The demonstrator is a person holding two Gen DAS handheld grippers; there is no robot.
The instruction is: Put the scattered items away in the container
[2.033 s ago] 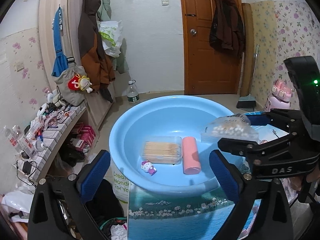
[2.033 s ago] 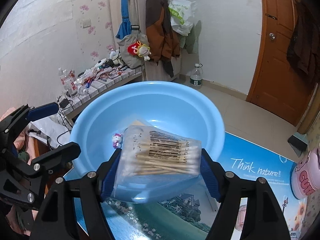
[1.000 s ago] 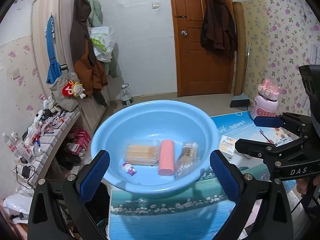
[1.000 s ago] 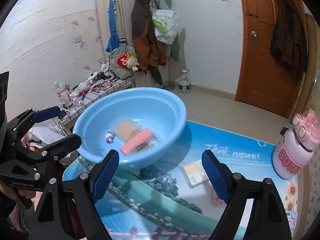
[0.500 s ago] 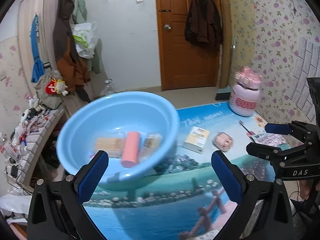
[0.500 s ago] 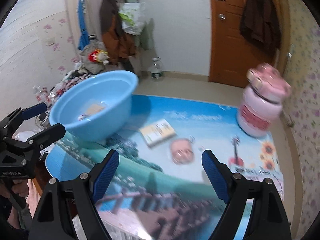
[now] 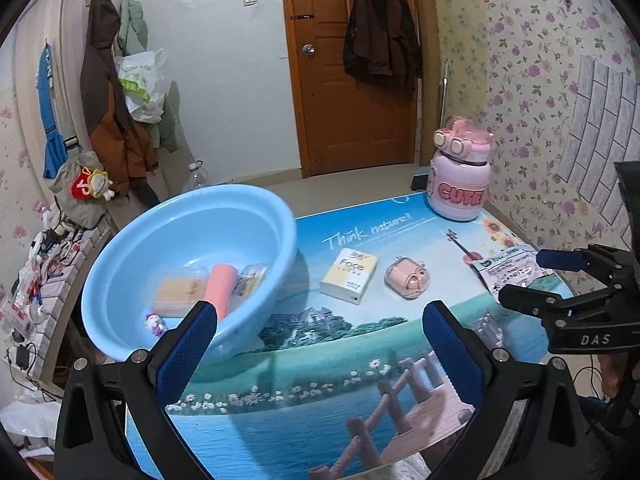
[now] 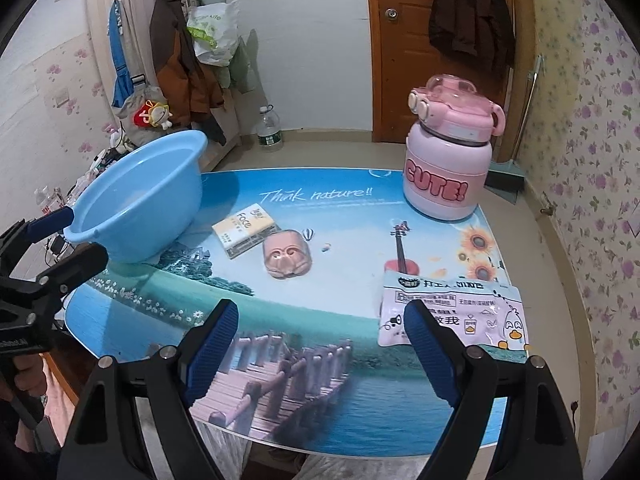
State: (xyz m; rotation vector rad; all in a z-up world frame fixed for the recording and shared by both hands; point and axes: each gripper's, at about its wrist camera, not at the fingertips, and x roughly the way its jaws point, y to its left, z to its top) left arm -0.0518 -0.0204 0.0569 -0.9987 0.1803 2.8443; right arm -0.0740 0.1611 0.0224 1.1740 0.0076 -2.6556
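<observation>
A light blue basin (image 7: 280, 216) (image 8: 136, 200) stands at the table's left end. It holds a pink roll (image 7: 220, 288), a clear toothpick box (image 7: 176, 292), a cotton swab bag (image 7: 250, 278) and a small cat figure (image 7: 154, 323). On the table lie a yellow tissue pack (image 7: 349, 270) (image 8: 245, 230), a pink case (image 7: 405, 278) (image 8: 287, 258) and a pink snack packet (image 7: 510, 267) (image 8: 452, 308). My left gripper (image 7: 320, 344) is open and empty, near the table's front edge. My right gripper (image 8: 322, 336) is open and empty, its right finger over the packet's left part.
A pink "CUTE" bottle (image 7: 460, 176) (image 8: 450, 160) stands at the table's far right corner. The table (image 8: 340, 200) bears a landscape print. A cluttered shelf (image 7: 36, 264) and hanging coats lie left of the basin. A wooden door (image 7: 348, 72) is behind.
My right gripper let the cotton swab bag go into the basin, opened, and swung right over the table. My left gripper also turned right, away from the basin.
</observation>
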